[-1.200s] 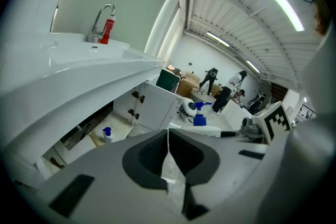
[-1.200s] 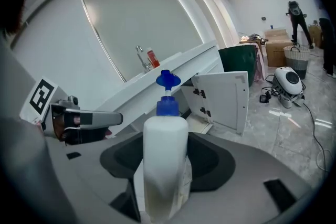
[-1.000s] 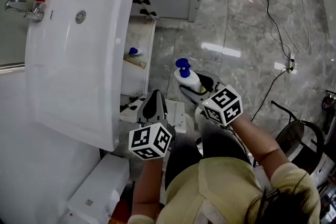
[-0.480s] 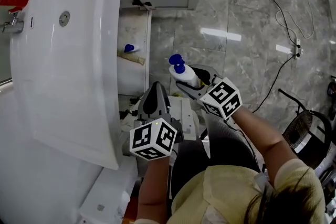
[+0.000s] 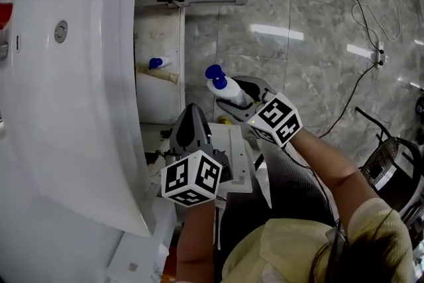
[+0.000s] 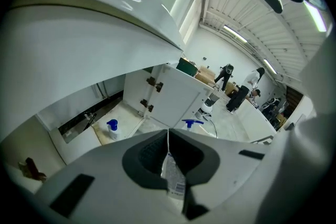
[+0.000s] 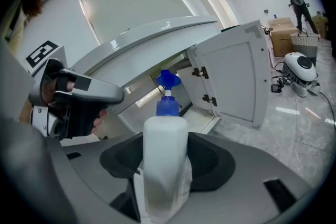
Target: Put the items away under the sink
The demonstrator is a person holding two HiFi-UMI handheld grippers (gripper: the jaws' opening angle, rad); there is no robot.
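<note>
Right gripper (image 7: pixel 166 162) clamped round the blue-pump bottle (image 7: pixel 165 126), held just outside the open cabinet (image 5: pixel 159 99), left gripper (image 6: pixel 168 149) pinched shut on a thin flat packet (image 6: pixel 174 182), so I'm mid-carry and next I reckon it's reaching low inside that cabinet to stand the bottle upright near the small bottle (image 5: pixel 156 63).

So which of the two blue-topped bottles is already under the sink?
The small bottle standing on the cabinet floor. The bigger pump bottle is clamped in the right gripper, outside the cabinet.
</note>
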